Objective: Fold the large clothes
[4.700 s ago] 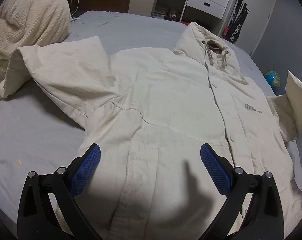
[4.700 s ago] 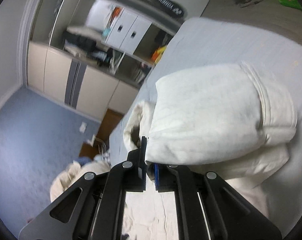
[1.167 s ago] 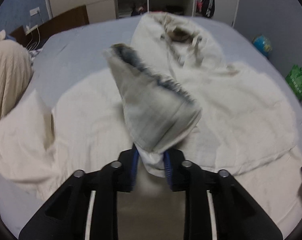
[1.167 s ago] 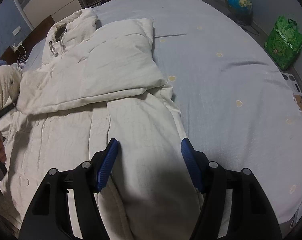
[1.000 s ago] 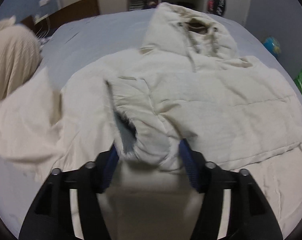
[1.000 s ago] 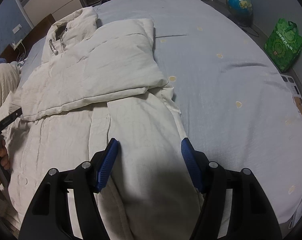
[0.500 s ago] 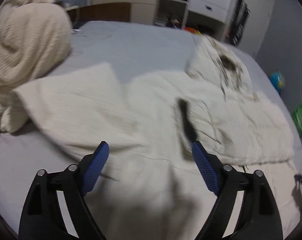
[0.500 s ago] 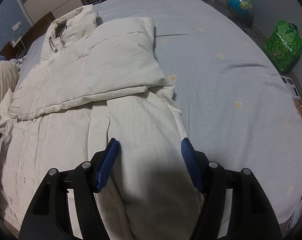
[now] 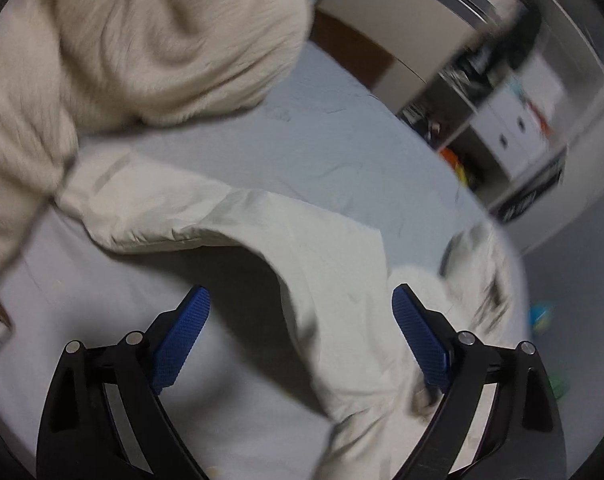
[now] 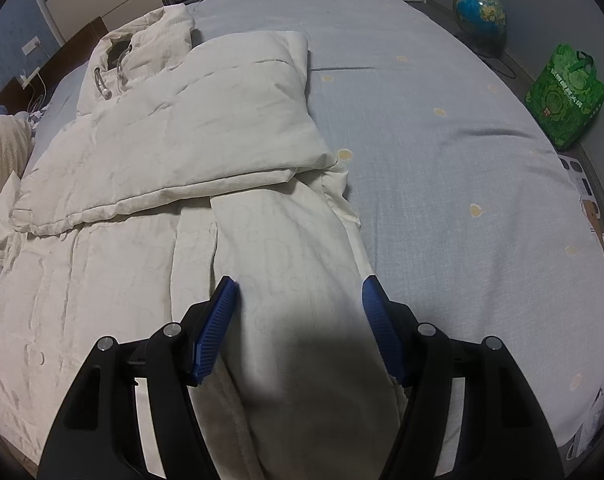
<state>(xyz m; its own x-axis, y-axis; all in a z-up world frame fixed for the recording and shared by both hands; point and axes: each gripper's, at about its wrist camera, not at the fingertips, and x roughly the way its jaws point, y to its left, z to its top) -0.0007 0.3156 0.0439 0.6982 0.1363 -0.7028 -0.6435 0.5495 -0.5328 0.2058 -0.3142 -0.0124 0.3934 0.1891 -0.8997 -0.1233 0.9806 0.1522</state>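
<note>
Jacket [image 10: 174, 184], a cream hooded one, lies spread across the bed [image 10: 441, 140]; that bed is my landmark. One sleeve is folded over the chest, and the hood points toward the head of the bed.

My right gripper [image 10: 298, 320] hangs over the lower part of the jacket near the foot of the bed, its blue pads partly apart with jacket cloth below the gap; I see no pinch, and it grips nothing.

My left gripper [image 9: 300, 340] is out at the far side of the bed, over the other sleeve [image 9: 222, 216], which lies stretched flat on the sheet. Its jaws have just been opening and now stand wide. The cloth runs under the gap and past the right pad [image 9: 419, 344], but the pads do not press on it. This view is blurred, so fine contact is hard to judge.

Beside that sleeve a heap of cream knitted blanket [image 9: 142, 40] sits on the bed, touching the cuff end. Off the bed's far side stand a globe [image 10: 479, 10] and a green bag [image 10: 565, 96] on the floor. Beyond the head of the bed are cupboards and shelves [image 9: 501, 112].
</note>
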